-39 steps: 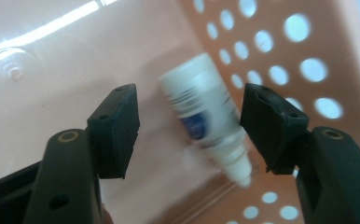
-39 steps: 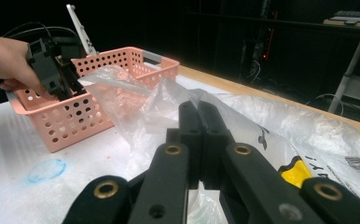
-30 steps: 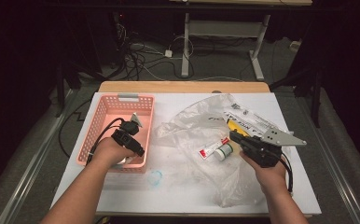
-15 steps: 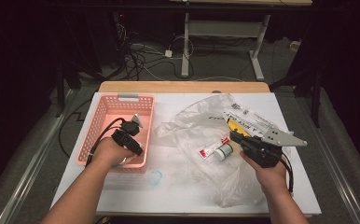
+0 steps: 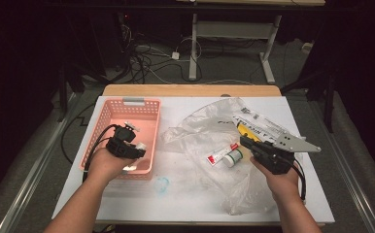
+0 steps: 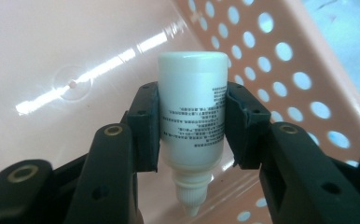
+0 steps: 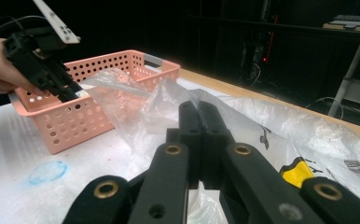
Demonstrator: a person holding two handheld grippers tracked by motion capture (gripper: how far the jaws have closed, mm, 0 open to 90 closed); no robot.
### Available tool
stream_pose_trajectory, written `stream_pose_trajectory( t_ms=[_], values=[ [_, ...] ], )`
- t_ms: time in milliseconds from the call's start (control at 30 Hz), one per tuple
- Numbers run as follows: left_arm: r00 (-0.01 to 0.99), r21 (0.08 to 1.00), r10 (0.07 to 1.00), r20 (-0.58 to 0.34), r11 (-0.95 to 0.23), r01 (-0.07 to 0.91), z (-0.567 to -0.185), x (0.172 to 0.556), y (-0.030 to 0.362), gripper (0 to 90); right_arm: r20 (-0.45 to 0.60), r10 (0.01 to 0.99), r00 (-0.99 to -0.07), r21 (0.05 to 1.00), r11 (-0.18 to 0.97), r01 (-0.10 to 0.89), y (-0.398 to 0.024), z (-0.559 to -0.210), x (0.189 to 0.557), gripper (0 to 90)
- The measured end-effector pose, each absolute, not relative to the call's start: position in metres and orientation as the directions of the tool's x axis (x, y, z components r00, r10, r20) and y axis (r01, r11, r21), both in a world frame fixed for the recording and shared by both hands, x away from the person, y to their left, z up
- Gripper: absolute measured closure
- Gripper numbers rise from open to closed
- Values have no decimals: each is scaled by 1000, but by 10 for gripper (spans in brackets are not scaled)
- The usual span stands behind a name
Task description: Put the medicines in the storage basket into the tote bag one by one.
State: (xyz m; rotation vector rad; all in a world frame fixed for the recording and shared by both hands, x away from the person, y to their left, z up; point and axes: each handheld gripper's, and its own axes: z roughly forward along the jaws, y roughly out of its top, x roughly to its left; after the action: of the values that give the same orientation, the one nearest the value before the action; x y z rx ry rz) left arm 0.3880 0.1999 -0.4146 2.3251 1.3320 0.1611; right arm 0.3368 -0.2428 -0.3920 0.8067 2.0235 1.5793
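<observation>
My left gripper (image 6: 192,127) is shut on a small white dropper bottle (image 6: 192,107) with fine print on its side, its nozzle pointing back toward the camera. In the high view this left gripper (image 5: 138,148) hangs inside the near end of the pink perforated basket (image 5: 107,127). My right gripper (image 5: 246,142) sits over the crumpled clear plastic bags (image 5: 197,128) at the right. In its own view the right gripper (image 7: 199,114) is shut with nothing between the jaws.
A red-and-white tube (image 5: 222,154) and a small round jar (image 5: 233,158) lie on the plastic just left of the right gripper. A yellow-printed packet (image 5: 247,131) lies behind them. A blue smudge (image 5: 162,184) marks the white table (image 5: 185,204) near the front.
</observation>
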Motion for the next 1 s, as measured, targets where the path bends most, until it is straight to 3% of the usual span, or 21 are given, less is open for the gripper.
stream_pose_trajectory(
  t_ms=[267,433,733,1000],
  values=[
    [528,595,834,-162,-344,727,-409,364,207,580,0,684,-729,970,178,167,-242,-391,335,900],
    [533,652,834,-141,-327,684,-411,351,206,580,-4,681,-732,970,181,163,-241,-391,335,900],
    [561,702,820,-115,-333,630,-421,339,203,581,-9,679,-735,970,186,159,-240,-391,334,900],
    [545,753,824,-152,-260,604,-418,337,212,582,-13,685,-729,970,184,156,-241,-390,334,900]
  ],
)
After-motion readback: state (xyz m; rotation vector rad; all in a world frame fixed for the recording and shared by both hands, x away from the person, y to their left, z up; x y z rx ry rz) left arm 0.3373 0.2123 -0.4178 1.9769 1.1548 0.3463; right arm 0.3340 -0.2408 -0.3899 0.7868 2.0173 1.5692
